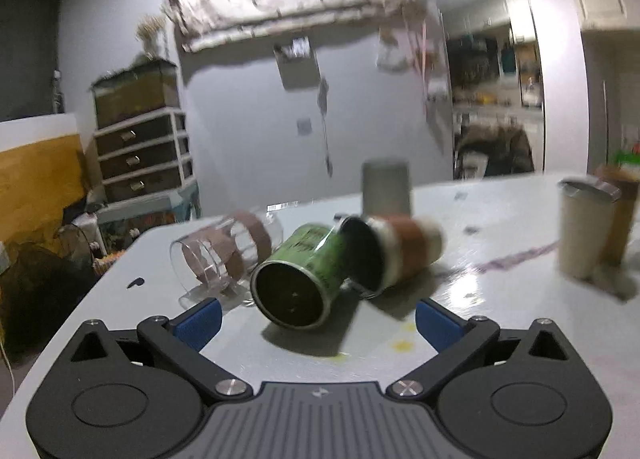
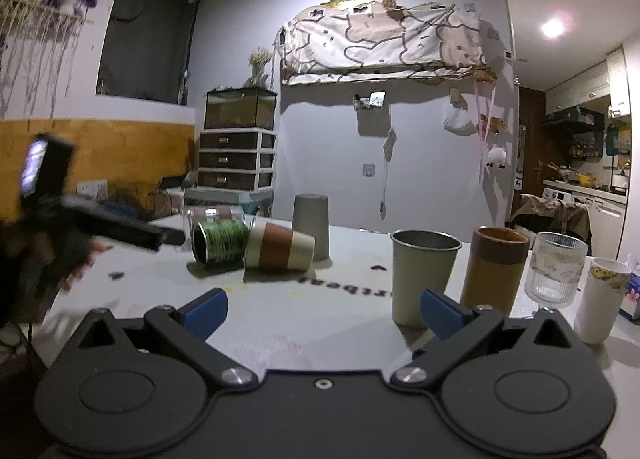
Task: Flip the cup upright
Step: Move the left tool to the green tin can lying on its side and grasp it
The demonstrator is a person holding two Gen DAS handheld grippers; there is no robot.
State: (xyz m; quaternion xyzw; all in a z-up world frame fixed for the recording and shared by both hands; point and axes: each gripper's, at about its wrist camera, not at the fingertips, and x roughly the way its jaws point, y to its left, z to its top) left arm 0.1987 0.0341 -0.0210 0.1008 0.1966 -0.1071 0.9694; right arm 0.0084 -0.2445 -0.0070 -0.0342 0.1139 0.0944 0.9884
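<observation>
Left wrist view: left gripper (image 1: 318, 315) jaws spread wide, holding nothing, just short of the green mug (image 1: 298, 279) lying on its side on the table (image 1: 500, 299). Right gripper (image 2: 324, 311) likewise wide, empty. Flip not begun; grasp and righting remain.

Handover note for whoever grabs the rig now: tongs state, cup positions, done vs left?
Left tongs: open, empty, low over the table, lined up on the green cup.
Right tongs: open, empty, hanging back near the upright cups.
On their sides: green cup, clear cup with brown bands, cream-and-brown cup, clustered together. Gray cup behind them stands mouth-down.
Already upright at right: metal cup, tan cup, ribbed glass, white cup.
Left: nothing gripped yet; green cup looks like the next pick, then the other three.
</observation>
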